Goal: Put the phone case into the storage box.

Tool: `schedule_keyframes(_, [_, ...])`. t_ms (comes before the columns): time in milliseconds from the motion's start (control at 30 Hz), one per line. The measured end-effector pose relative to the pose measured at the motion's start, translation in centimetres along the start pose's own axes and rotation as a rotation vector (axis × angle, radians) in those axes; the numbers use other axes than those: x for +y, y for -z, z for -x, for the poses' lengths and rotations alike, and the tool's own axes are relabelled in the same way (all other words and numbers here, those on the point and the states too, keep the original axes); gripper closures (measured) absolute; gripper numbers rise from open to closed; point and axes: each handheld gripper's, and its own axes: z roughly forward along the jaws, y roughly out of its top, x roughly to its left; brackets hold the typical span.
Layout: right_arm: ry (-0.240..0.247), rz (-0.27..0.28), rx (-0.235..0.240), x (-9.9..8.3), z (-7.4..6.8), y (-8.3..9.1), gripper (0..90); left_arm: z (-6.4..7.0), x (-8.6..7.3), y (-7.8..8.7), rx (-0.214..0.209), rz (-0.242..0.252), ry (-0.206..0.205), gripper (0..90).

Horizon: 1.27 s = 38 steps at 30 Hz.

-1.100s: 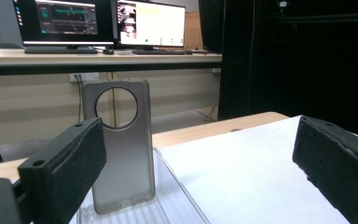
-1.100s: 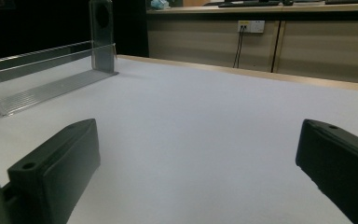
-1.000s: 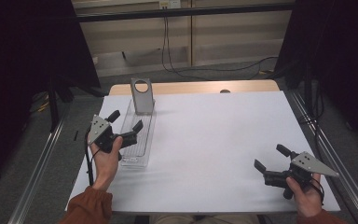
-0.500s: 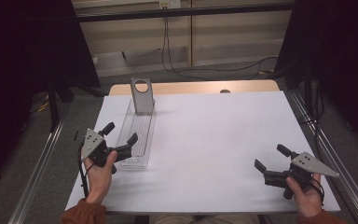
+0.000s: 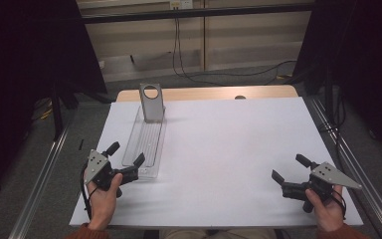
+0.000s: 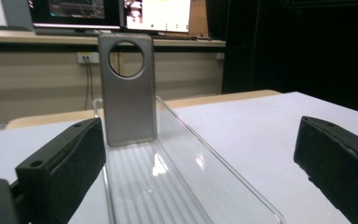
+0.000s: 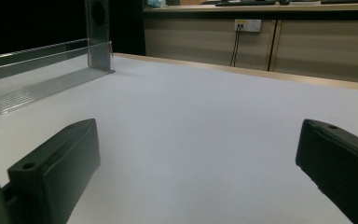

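Note:
A long clear plastic tray (image 5: pixel 146 142) lies on the white table sheet, running away from me at the left. A grey metal plate with a round hole (image 5: pixel 151 102) stands upright at its far end, also seen in the left gripper view as the plate (image 6: pixel 127 88) behind the tray (image 6: pixel 177 182). My left gripper (image 5: pixel 126 155) is open at the tray's near end, with nothing between its jaws. My right gripper (image 5: pixel 291 167) rests open near the front right corner, holding nothing. In the right gripper view the tray (image 7: pixel 37 84) lies far off to the left.
The white sheet (image 5: pixel 229 149) covers most of the wooden table (image 5: pixel 209 93). Metal rails (image 5: pixel 40 184) run along both sides. Cables (image 5: pixel 229 74) hang and lie on the floor beyond the far edge. Monitors (image 6: pixel 121 14) stand on a shelf behind.
My left gripper has drawn back toward me and down, from over the tray's middle to its near end. The right gripper has stayed where it was.

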Motion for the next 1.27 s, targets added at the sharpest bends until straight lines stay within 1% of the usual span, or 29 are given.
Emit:
schedule_keyframes(33, [0.0,0.002,-0.005,0.0,0.0,0.0,0.0,0.1,-0.1,0.1,-0.01,-0.005,-0.004,2.3])
schedule_keyframes(133, [-0.002,-0.001,-0.006,0.0,0.0,0.1,0.0,0.1,-0.4,0.5,0.001,-0.007,0.006,2.3])
schedule_keyframes(167, [0.0,0.001,-0.006,0.0,0.0,0.1,0.0,0.1,-0.5,0.8,0.014,-0.009,0.004,2.3])
schedule_keyframes(200, [0.0,-0.002,-0.001,0.0,0.0,0.1,0.0,0.1,-0.6,0.9,0.007,0.0,0.015,2.3])
schedule_keyframes(233, [0.0,-0.002,-0.001,0.0,0.0,0.2,0.0,0.1,-0.6,1.1,0.005,0.0,0.015,2.3])
schedule_keyframes(267, [0.002,-0.004,0.0,0.0,0.0,0.2,0.0,0.2,-0.7,1.3,0.024,-0.003,0.013,2.3])
schedule_keyframes(333, [-0.001,-0.004,-0.004,-0.1,0.1,0.4,0.0,0.2,-0.8,1.7,0.018,-0.011,-0.003,2.3])
schedule_keyframes(367, [-0.004,0.003,-0.012,-0.1,0.1,0.4,0.0,0.3,-0.9,1.8,0.03,-0.011,0.003,2.3])
schedule_keyframes(400, [-0.011,0.006,-0.015,-0.1,0.1,0.5,0.0,0.2,-1.0,1.9,0.032,-0.022,-0.005,2.3])
schedule_keyframes(467, [-0.004,0.003,-0.011,-0.1,0.2,0.6,0.0,0.3,-1.3,2.2,0.039,-0.037,0.007,2.3])
schedule_keyframes(500, [-0.011,0.005,-0.019,-0.1,0.1,0.6,0.0,0.3,-1.4,2.5,0.045,-0.049,0.005,2.3])
schedule_keyframes(567, [-0.004,0.0,-0.013,-0.2,0.2,0.7,0.0,0.5,-1.6,2.7,0.045,-0.044,0.021,2.4])
schedule_keyframes(600, [-0.005,0.0,-0.01,-0.2,0.2,0.7,0.0,0.5,-1.7,3.1,0.052,-0.066,0.001,2.4])
schedule_keyframes(667, [-0.006,-0.002,-0.008,-0.2,0.2,0.7,0.0,0.6,-1.9,3.5,0.047,-0.069,-0.003,2.4])
schedule_keyframes(700, [-0.005,-0.002,-0.008,-0.2,0.2,0.6,0.0,0.8,-2.0,3.8,0.063,-0.067,-0.003,2.4])
schedule_keyframes(767, [-0.006,-0.002,-0.013,-0.2,0.2,0.6,0.0,0.7,-2.2,4.1,0.041,-0.07,-0.009,2.3])
schedule_keyframes(800, [-0.008,-0.004,-0.011,-0.2,0.2,0.6,0.0,0.7,-2.2,4.3,0.061,-0.062,-0.006,2.4])
schedule_keyframes(833, [-0.008,-0.003,-0.011,-0.2,0.2,0.6,0.0,0.6,-2.2,4.5,0.069,-0.053,-0.007,2.4])
schedule_keyframes(867, [-0.006,-0.003,-0.011,-0.2,0.2,0.6,0.0,0.6,-2.3,4.6,0.068,-0.052,-0.004,2.4])
schedule_keyframes(900, [-0.005,-0.002,-0.011,-0.2,0.2,0.6,0.0,0.5,-2.3,4.8,0.078,-0.056,-0.004,2.4])
schedule_keyframes(933, [-0.006,-0.002,-0.012,-0.2,0.2,0.6,0.0,0.5,-2.4,4.9,0.071,-0.058,0.0,2.4])
schedule_keyframes(967, [-0.005,-0.001,-0.01,-0.2,0.2,0.6,0.0,0.5,-2.4,5.1,0.08,-0.065,0.005,2.4])
schedule_keyframes(1000, [-0.004,0.0,-0.008,-0.2,0.2,0.6,0.0,0.4,-2.3,5.2,0.088,-0.044,0.001,2.3])
schedule_keyframes(1033, [-0.004,-0.003,-0.004,-0.2,0.2,0.6,0.0,0.5,-2.3,5.1,0.092,-0.038,-0.003,2.4])
schedule_keyframes(1067, [-0.005,-0.004,-0.007,-0.2,0.2,0.5,0.0,0.4,-2.2,5.1,0.088,-0.041,-0.002,2.4])
schedule_keyframes(1133, [-0.01,-0.007,-0.006,-0.2,0.1,0.4,0.0,0.4,-2.2,5.0,0.087,-0.042,0.027,2.4])
schedule_keyframes(1200, [-0.002,-0.009,-0.006,-0.3,0.2,0.3,0.0,0.4,-2.2,4.8,0.087,-0.048,0.022,2.4])
schedule_keyframes(1233, [0.002,-0.009,-0.004,-0.3,0.2,0.4,0.0,0.5,-2.1,4.7,0.07,-0.044,0.026,2.4])
schedule_keyframes(1267, [-0.004,-0.009,-0.004,-0.2,0.1,0.4,0.0,0.5,-2.1,4.7,0.076,-0.044,0.023,2.4])
